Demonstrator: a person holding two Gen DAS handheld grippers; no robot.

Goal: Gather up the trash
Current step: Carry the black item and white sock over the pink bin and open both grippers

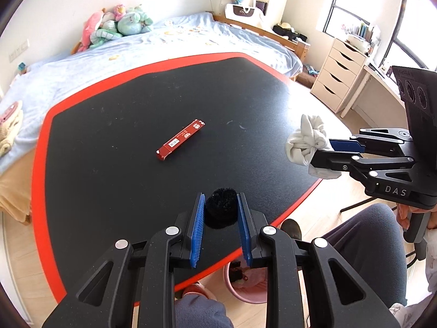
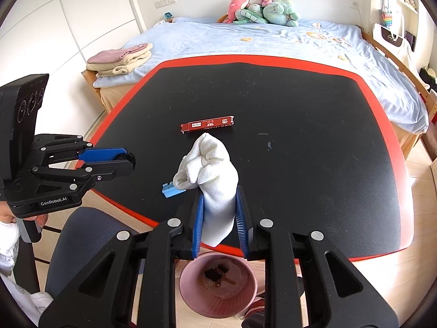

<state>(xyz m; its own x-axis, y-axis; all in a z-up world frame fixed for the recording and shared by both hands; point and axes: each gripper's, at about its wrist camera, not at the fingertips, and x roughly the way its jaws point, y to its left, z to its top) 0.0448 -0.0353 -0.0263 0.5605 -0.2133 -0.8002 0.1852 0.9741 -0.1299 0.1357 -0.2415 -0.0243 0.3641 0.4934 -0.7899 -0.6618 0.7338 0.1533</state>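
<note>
My left gripper [image 1: 220,205] is shut on a black fuzzy ball [image 1: 220,207], held just above the near edge of the black table [image 1: 136,205]. It also shows in the right wrist view [image 2: 128,160]. My right gripper [image 2: 218,205] is shut on a crumpled white paper towel [image 2: 211,169], held above the table's near edge; it also shows in the left wrist view [image 1: 314,147]. A long red box [image 1: 180,140] lies in the middle of the table, also in the right wrist view [image 2: 207,124]. A small blue scrap [image 2: 172,190] lies near the table edge.
A pink waste bin [image 2: 218,287] with some trash inside stands on the floor under the table's near edge, below my right gripper. The person's knees and a grey chair [image 2: 82,235] are close by. A bed [image 2: 245,38] lies behind the table, white drawers [image 1: 338,73] to the right.
</note>
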